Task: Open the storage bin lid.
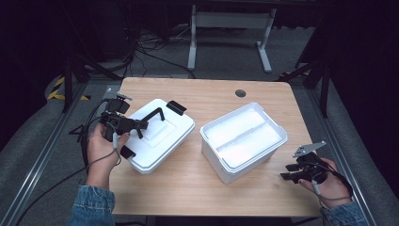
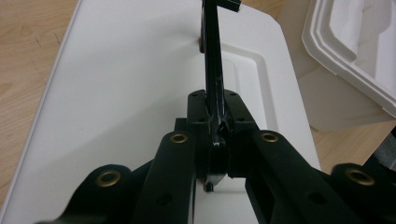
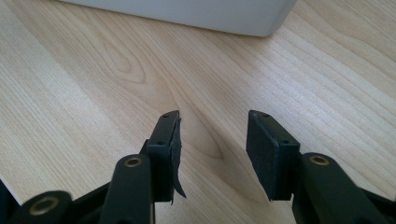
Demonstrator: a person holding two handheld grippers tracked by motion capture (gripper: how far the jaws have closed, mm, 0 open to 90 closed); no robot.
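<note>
Open white bin (image 1: 244,141) sat just right of the lid on the counter (image 1: 188,183).
Left hand-held gripper (image 2: 214,135) clenched the white lid's (image 1: 160,136) upright black handle (image 2: 212,56); right hand-held gripper (image 3: 212,149) hung released.

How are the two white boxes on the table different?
The left box has its lid on, with a black handle standing up on top; the right box is open, with no lid or handle. The left tongs are shut on the left box's handle; the right tongs sit open beside the right box, touching nothing. Inside the right box you can see a divider. Both are white and sit on the wooden table.
</note>
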